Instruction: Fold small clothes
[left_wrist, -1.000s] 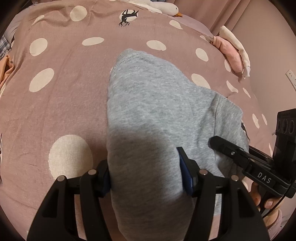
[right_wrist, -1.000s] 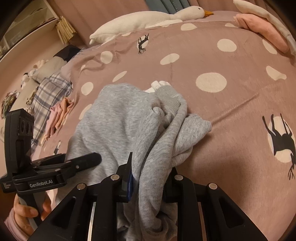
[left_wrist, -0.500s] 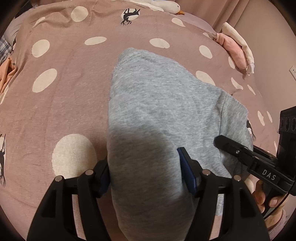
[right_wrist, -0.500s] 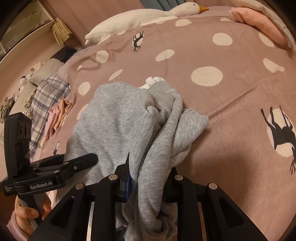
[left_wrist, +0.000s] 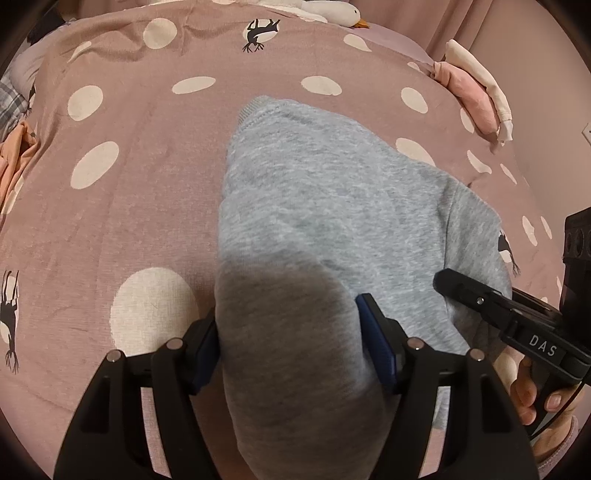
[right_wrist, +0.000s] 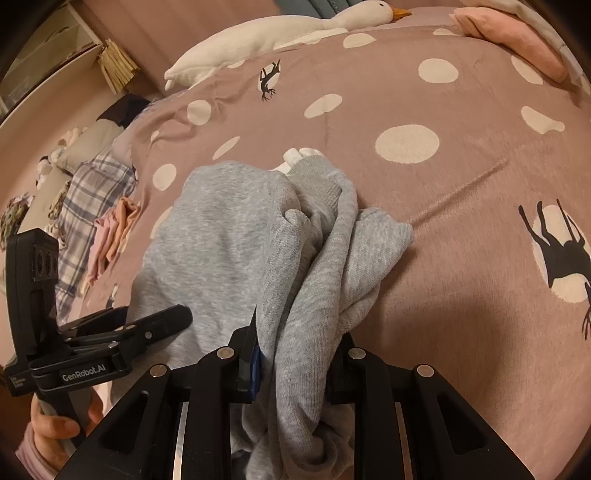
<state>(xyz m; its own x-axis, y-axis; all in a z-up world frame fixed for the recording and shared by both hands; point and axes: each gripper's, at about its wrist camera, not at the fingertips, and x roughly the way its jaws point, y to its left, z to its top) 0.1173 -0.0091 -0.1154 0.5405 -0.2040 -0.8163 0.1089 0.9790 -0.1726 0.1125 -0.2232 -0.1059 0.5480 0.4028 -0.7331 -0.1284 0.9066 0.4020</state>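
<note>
A grey sweatshirt (left_wrist: 332, 192) lies on the pink spotted bed cover (left_wrist: 129, 221), its ribbed hem toward the far side. My left gripper (left_wrist: 288, 317) has a thick fold of the near part between its pads, and its jaws are opening with the cloth still touching both. In the right wrist view the sweatshirt (right_wrist: 221, 240) is flat on the left and bunched into twisted folds on the right. My right gripper (right_wrist: 295, 332) is shut on that bunched strand. Each gripper shows in the other's view, a hand on its handle: the left gripper (right_wrist: 147, 325) and the right gripper (left_wrist: 461, 288).
A white goose plush (right_wrist: 295, 33) lies along the far edge of the bed. Pink and cream clothes (left_wrist: 472, 92) are piled at the far right. A plaid cloth (right_wrist: 85, 195) and a peach garment (right_wrist: 114, 229) sit at the left edge.
The left gripper's jaws have spread a little wider around the grey fold. The right gripper keeps the same grip, and both views have tilted slightly.
</note>
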